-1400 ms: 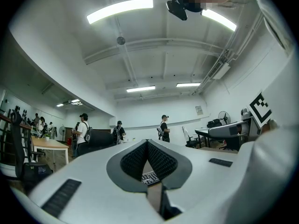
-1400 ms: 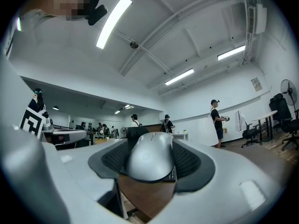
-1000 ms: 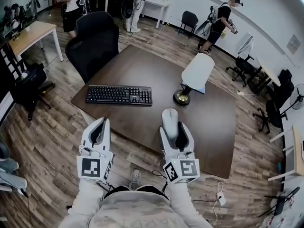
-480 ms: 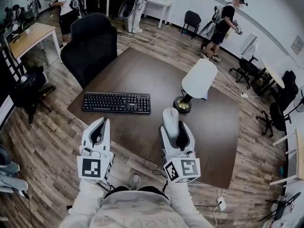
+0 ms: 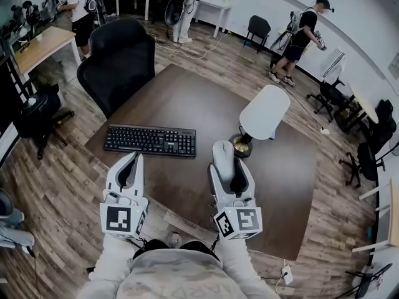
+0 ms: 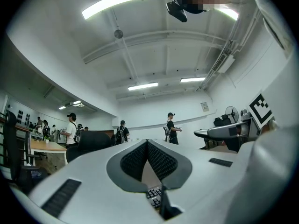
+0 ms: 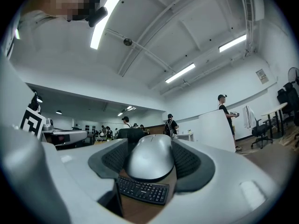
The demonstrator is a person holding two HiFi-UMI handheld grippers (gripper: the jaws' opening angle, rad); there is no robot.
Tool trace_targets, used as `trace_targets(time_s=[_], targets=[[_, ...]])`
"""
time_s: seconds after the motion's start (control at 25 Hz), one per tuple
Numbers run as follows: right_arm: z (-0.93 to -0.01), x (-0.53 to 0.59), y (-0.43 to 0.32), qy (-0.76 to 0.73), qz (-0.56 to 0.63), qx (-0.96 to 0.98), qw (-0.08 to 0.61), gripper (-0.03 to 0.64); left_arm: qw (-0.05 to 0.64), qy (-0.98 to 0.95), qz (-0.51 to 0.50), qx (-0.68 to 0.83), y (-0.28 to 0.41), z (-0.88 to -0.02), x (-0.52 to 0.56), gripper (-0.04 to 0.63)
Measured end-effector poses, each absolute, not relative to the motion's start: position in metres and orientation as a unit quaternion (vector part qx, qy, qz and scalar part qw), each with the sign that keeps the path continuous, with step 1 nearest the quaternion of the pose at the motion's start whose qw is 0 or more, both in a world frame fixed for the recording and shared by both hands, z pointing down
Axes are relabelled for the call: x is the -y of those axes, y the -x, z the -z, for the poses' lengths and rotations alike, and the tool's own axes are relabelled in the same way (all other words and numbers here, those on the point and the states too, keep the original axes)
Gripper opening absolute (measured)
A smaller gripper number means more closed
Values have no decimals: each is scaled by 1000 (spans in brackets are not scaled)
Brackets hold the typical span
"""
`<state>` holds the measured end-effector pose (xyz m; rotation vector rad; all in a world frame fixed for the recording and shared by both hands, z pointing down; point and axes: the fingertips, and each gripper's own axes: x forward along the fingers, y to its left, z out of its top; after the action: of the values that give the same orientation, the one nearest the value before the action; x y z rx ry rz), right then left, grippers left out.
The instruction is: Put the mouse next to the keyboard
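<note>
Low in the frame, the left gripper [image 5: 131, 166] is clenched on nothing. Beside it, the right gripper [image 5: 228, 169] keeps the mouse [image 5: 222, 154] clamped above the table [image 5: 187, 98]. The keyboard [image 5: 149, 141], centre left, has slid down level with the mouse. I judge the carry is closing in, with the mouse not yet set down.

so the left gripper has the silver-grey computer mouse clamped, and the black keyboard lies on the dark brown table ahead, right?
Wrong side. The silver-grey computer mouse is clamped in the right gripper, as the right gripper view shows. The left gripper is shut with nothing between its jaws. The rest holds: the black keyboard lies on the dark brown table ahead.
</note>
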<state>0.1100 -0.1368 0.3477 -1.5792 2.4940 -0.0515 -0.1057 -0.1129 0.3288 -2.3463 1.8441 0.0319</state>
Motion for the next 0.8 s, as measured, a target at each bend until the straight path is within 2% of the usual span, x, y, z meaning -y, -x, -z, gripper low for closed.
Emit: trace_targets(time_s=[0.8], targets=[[-368,221,-103,544,33,-834,87,310,73,790,6,-609,115,-338,196,5]])
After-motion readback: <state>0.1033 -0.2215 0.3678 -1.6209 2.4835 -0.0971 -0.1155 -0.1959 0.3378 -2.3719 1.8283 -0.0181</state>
